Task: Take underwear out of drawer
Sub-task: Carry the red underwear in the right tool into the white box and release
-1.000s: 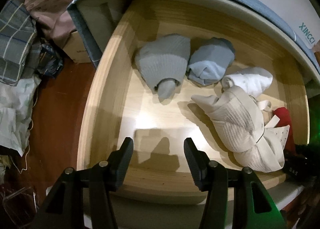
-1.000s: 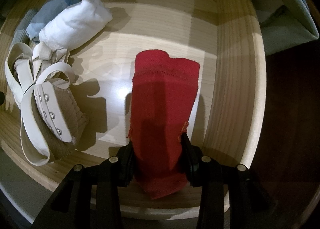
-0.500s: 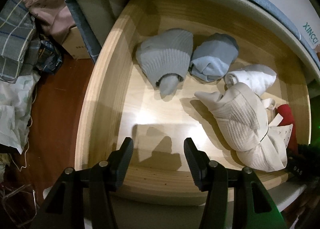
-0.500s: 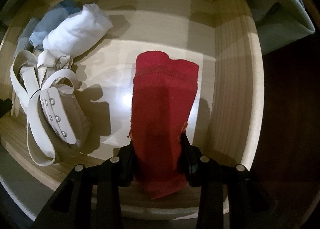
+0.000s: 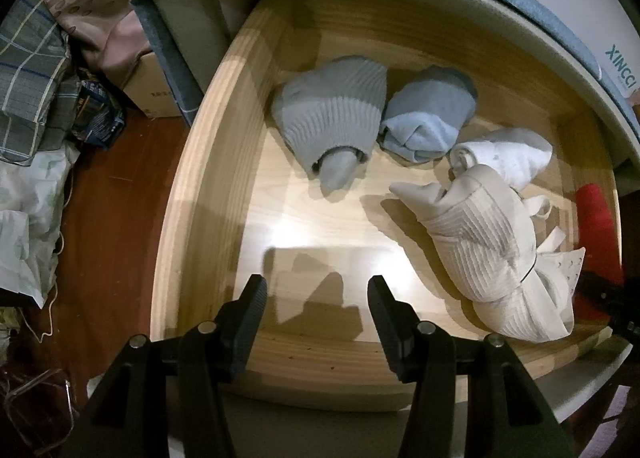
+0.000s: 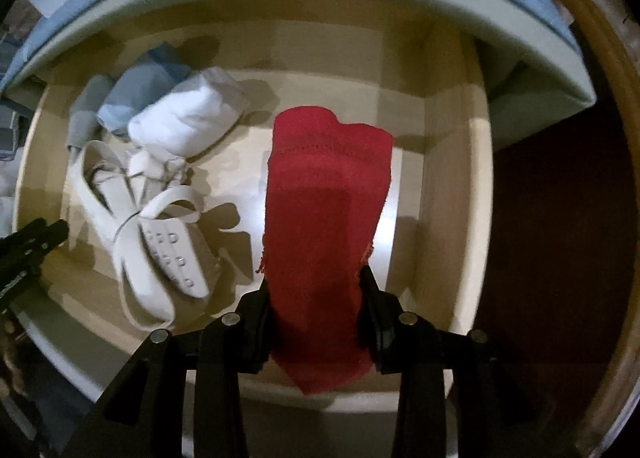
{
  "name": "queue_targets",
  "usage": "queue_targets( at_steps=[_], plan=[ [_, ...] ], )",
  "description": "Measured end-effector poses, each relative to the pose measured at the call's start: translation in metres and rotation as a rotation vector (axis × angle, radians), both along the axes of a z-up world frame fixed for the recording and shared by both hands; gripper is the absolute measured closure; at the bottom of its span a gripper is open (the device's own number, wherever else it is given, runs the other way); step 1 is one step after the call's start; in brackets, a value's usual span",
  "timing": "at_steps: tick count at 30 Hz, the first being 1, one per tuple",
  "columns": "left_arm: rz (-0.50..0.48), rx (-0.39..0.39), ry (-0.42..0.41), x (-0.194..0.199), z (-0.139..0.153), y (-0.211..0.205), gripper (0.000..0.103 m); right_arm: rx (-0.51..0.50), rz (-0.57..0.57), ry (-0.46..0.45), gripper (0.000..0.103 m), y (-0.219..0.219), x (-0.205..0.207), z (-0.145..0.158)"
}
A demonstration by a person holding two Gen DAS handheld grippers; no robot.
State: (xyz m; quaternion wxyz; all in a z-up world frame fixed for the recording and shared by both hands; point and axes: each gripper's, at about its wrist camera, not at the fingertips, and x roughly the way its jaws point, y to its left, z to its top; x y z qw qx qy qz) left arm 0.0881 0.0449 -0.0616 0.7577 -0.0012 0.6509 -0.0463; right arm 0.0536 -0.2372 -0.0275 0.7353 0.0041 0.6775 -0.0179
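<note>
Our right gripper [image 6: 314,290] had its jaws pinching the red underwear [image 6: 326,193], which hung above the wooden drawer [image 6: 452,177]. Our left gripper [image 5: 316,298] held its jaws spread over bare drawer floor, near a cream bra [image 5: 488,258]

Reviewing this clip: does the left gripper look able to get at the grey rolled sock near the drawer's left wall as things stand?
Probably yes. The left gripper is open and empty over bare drawer floor, and nothing lies on top of the grey rolled sock. The blue roll touches its right side, so the fingers might snag it.
</note>
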Motion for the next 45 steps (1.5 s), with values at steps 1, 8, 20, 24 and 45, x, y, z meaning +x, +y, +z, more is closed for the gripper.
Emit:
queue_targets(
  at_steps=[1, 8, 20, 24, 45],
  plan=[
    [0.001, -0.001, 0.0, 0.0, 0.0, 0.0, 0.049, 0.007, 0.004, -0.003, 0.069, 0.0, -0.001, 0.005],
    [0.002, -0.004, 0.001, -0.001, 0.001, 0.002, 0.049, 0.012, 0.021, -0.05, 0.069, 0.001, -0.008, 0.048],
    [0.007, 0.004, -0.004, -0.002, 0.002, 0.0, 0.049, -0.012, 0.08, -0.153, 0.069, -0.006, 0.001, 0.132],
    [0.008, 0.006, -0.004, -0.002, 0.002, -0.001, 0.049, -0.015, 0.098, -0.202, 0.069, 0.004, 0.012, 0.156],
    [-0.006, 0.023, -0.012, -0.004, 0.004, -0.003, 0.049, -0.096, 0.007, -0.404, 0.068, 0.009, 0.175, 0.23]
  ],
)
